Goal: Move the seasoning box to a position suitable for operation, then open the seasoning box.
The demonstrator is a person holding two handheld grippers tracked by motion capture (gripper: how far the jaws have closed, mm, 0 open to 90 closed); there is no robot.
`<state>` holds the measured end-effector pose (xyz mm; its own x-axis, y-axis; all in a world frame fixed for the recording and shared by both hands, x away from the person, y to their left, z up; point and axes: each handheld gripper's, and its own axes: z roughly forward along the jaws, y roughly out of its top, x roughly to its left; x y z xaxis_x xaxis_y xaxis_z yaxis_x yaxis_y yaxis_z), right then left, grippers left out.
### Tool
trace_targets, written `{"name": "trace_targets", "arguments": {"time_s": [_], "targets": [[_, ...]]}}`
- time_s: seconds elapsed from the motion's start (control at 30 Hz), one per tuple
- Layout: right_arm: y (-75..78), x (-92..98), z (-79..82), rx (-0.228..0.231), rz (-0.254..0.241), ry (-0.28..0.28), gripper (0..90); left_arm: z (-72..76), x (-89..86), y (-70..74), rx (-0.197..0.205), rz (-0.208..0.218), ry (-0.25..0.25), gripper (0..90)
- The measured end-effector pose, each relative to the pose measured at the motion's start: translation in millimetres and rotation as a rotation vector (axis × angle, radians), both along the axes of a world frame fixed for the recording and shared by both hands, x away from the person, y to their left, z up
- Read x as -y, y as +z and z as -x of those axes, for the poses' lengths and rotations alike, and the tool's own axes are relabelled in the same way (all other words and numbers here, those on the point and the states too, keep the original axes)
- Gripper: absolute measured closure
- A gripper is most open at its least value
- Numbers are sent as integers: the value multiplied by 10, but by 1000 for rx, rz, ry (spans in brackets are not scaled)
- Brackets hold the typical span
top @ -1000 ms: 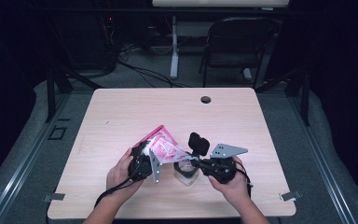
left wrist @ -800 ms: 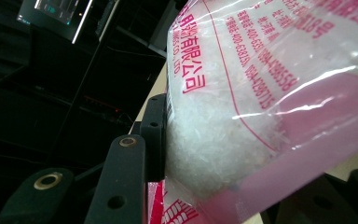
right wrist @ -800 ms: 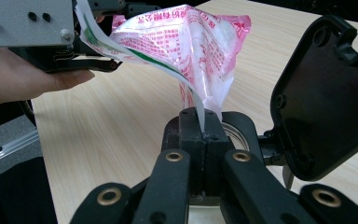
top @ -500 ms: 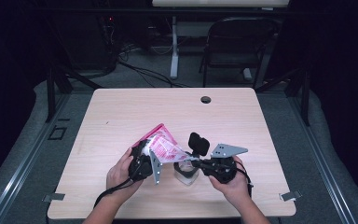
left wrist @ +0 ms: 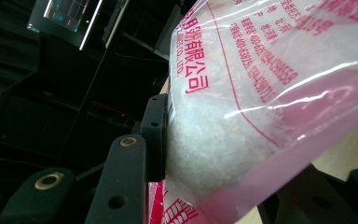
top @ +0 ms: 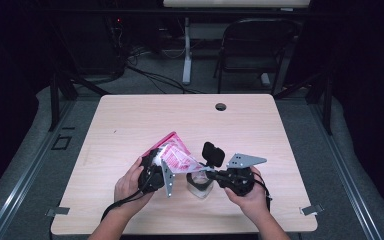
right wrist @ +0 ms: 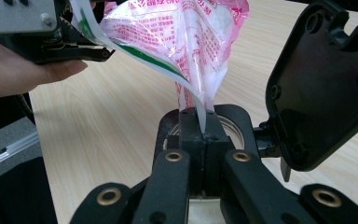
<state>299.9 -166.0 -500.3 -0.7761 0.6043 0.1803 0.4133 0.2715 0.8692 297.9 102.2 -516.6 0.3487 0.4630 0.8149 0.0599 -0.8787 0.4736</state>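
**Both grippers hold one bag over a jar**

The right gripper (right wrist: 200,135) has its jaws pressed together, pinching a thin corner of the plastic bag (right wrist: 177,42). The left gripper (top: 155,172) grips the bag's fuller body, its jaws part-spread around the bulk; one black finger (left wrist: 156,135) lies flat against the film.

The bag hangs between the two grippers, near the table's (top: 130,120) front edge at about 6 o'clock. It is glossy, crinkled film, clear with pink edges and red print, packed with white grainy matter.

Below the bag sits a round clear jar (top: 200,182). At 12 o'clock from the right gripper stands a black rounded-square lid (top: 213,154), matte and hard.
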Motion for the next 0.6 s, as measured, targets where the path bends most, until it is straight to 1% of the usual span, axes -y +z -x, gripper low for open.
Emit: {"name": "trace_targets", "arguments": {"time_s": [0.17,0.23,0.33,0.4,0.6], "targets": [[4,-4,-13,-2,6,6,900,-8,-6,16,4,-2,-3,661],[5,-7,-16,-3,-4,4,900,-4,-1,20,4,-1,-1,660],[3,-3,-16,-4,-2,4,900,2,1,21,2,-3,-1,661],[1,2,-17,-5,2,5,900,7,-1,29,1,-16,0,661],[-2,-6,-21,-6,-1,9,900,3,-7,49,10,-24,-3,662]]}}
